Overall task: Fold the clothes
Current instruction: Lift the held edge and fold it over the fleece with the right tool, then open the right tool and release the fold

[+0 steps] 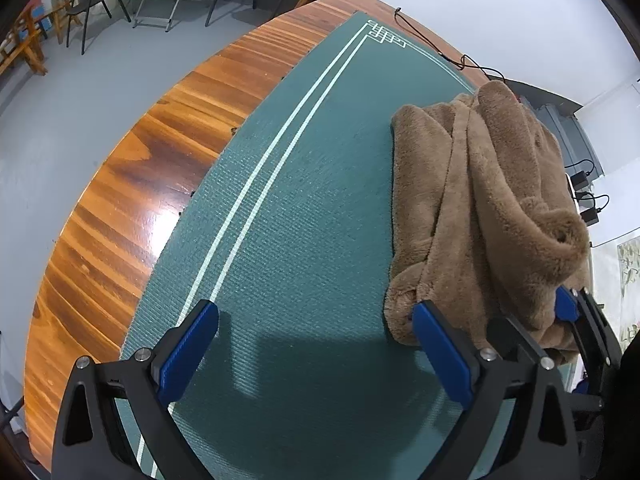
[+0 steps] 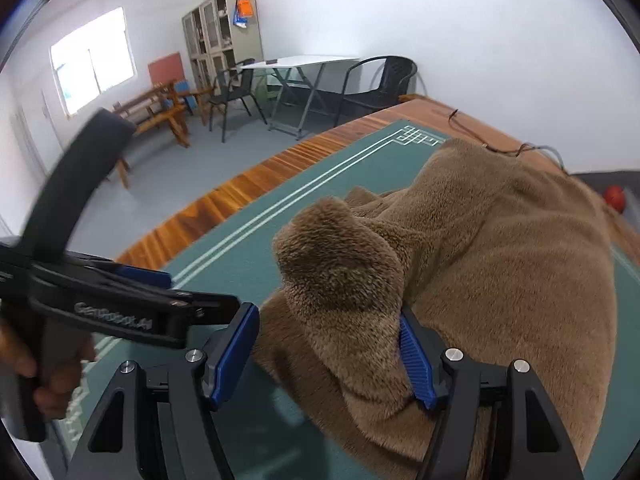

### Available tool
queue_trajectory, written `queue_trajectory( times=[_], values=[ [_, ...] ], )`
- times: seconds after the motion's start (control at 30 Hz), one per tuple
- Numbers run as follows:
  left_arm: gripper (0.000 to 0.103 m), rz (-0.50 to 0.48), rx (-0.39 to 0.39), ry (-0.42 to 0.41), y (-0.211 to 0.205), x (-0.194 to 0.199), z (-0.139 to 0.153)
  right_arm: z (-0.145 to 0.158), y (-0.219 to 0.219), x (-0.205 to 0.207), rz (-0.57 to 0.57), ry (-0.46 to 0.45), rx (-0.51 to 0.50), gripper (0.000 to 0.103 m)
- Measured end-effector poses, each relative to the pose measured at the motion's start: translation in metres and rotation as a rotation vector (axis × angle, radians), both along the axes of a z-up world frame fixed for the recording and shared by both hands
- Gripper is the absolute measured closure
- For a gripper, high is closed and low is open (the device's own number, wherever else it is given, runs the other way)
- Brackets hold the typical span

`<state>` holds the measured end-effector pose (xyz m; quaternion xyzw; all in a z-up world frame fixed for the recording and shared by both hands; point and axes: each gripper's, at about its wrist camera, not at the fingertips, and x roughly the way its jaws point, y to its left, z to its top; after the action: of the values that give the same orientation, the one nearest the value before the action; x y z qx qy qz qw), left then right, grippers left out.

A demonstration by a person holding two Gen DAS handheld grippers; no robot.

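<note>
The brown fleece garment (image 2: 500, 264) runs off the frame's lower right, hiding the mat (image 2: 256, 248) beneath.

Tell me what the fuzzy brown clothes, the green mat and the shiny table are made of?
The brown garment looks like plush fleece or faux fur: its surface is a short, dense, matte fuzz and it folds softly. The green mat seems to be woven or textured rubbery fabric, with a fine ribbed grain and pale printed lines. The table looks like varnished wood: striped reddish-brown grain with a glossy glare.
</note>
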<state>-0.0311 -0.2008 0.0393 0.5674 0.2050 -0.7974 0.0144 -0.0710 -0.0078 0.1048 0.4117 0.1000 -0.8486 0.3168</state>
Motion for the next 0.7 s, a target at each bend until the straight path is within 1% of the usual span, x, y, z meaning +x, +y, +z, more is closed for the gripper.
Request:
queue_trajectory(
  times=[0.1,0.23,0.37,0.57,0.63,0.7],
  values=[
    [0.004,0.001,-0.001,0.0,0.001,-0.001,0.002,0.004,0.013,0.0,0.022,-0.057,-0.075,0.033],
    [0.004,-0.001,-0.003,-0.001,0.001,0.002,0.005,0.0,0.022,0.003,0.096,-0.134,-0.125,0.033],
    [0.004,-0.016,0.025,0.015,0.002,0.003,0.015,-0.011,0.02,0.005,0.11,-0.136,-0.11,0.033],
    [0.004,-0.04,0.07,0.041,0.003,0.005,0.03,-0.014,0.015,0.009,0.113,-0.102,-0.086,0.033],
    [0.004,-0.048,0.11,0.049,0.004,0.006,0.035,-0.015,0.018,0.011,0.119,-0.089,-0.083,0.033],
    [0.004,-0.055,0.152,0.053,0.015,0.017,0.039,-0.016,0.019,0.013,0.118,-0.078,-0.082,0.033]
  ],
)
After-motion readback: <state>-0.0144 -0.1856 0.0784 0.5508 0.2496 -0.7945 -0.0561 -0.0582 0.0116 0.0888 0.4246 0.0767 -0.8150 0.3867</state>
